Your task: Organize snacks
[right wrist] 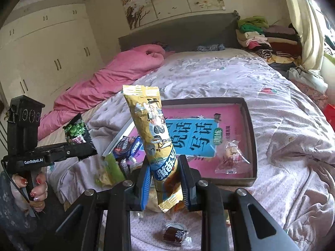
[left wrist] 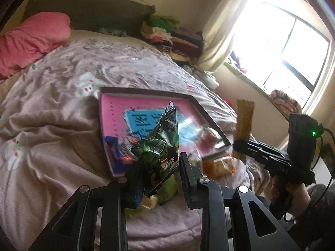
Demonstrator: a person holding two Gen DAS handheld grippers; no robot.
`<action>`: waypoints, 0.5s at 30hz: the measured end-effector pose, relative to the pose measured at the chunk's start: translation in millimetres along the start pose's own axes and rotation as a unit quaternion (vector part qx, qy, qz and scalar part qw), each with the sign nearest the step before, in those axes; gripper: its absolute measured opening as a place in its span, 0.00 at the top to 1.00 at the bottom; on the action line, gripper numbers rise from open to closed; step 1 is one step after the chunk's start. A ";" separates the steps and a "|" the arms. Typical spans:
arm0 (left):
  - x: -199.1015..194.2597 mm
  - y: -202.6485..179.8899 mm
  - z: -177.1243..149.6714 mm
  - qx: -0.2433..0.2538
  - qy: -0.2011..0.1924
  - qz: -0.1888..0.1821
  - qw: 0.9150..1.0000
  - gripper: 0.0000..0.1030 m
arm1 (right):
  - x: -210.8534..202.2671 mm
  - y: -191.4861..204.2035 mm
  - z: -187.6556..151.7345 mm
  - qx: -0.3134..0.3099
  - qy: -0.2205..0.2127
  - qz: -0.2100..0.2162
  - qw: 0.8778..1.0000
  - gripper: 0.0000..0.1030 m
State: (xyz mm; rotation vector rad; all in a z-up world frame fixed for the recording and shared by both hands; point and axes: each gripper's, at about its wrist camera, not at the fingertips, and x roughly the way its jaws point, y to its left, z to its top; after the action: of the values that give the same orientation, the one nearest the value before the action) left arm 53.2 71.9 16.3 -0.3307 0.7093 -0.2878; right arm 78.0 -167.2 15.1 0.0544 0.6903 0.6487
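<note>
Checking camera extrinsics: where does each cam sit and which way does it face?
Left wrist: rides the left gripper, faces along its fingers over the bed toward the window; green snack packet held; right gripper and a hand show.
Right wrist: rides the right gripper, faces the headboard and wardrobe; yellow snack stick held; left gripper and hand show.
Shared: pink-lined tray, both snacks.

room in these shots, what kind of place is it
Most likely a home bedroom: a bed with a rumpled floral cover, a pink quilt bunched near the headboard, built-in wardrobes along the wall, and folded clothes piled by the window.
</note>
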 end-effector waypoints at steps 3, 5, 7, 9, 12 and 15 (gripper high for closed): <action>-0.9 6.6 4.3 -0.010 -0.008 0.006 1.000 0.71 | 0.5 -5.3 1.6 0.010 -0.004 -0.008 1.000 0.75; 0.2 8.9 7.4 -0.011 -0.012 0.011 1.000 0.71 | 0.9 -8.6 3.9 0.016 -0.007 -0.011 1.000 0.75; 1.5 11.2 9.8 -0.013 -0.017 0.013 1.000 0.71 | 1.7 -11.5 5.6 0.020 -0.009 -0.013 1.000 0.75; 5.1 13.3 11.7 -0.015 -0.016 0.013 1.000 0.71 | 2.3 -11.9 6.6 0.022 -0.011 -0.016 1.000 0.75; 10.9 16.0 13.6 -0.018 -0.015 0.011 1.000 0.71 | 3.6 -13.9 9.3 0.025 -0.014 -0.018 0.999 0.75; 15.2 18.9 16.7 -0.021 -0.016 0.010 1.000 0.71 | 6.8 -15.1 12.7 0.027 -0.015 -0.020 0.999 0.75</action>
State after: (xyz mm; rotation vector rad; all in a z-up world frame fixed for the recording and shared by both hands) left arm 78.2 86.8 11.9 -0.3679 0.6884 -0.2487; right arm 97.8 -173.4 17.2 0.0999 0.6782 0.5904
